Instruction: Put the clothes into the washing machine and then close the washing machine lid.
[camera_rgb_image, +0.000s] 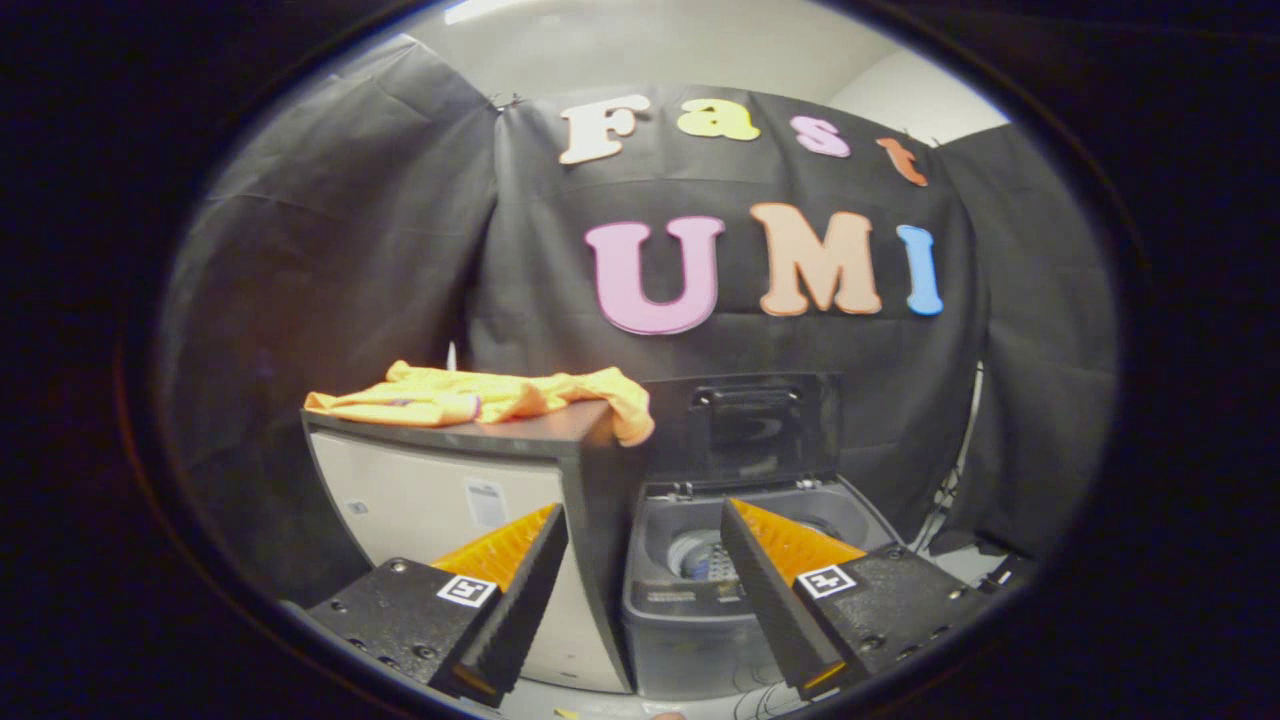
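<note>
A: Where does the job stand?

B: At the very start, I'd say. The orange garment (480, 395) lies spread over the top of a white cabinet (440, 500), one end drooping over the cabinet's right-hand edge. Nothing has been picked up yet.

A: And the claw?

B: The gripper (640, 570) is spread wide with nothing between its fingers (520, 580), hanging well short of the cabinet and lower than its top.

A: The machine?

B: The small grey washing machine (690, 590) stands just to the right of the cabinet, touching or nearly so. Its dark lid (745, 425) is raised upright at the back, and the drum (700, 555) is open to view between the fingers.

A: So what next?

B: My guess: lift the gripper up to the cabinet's top, close on the drooping end at the right edge, carry it across into the drum, then fold the lid down.
</note>
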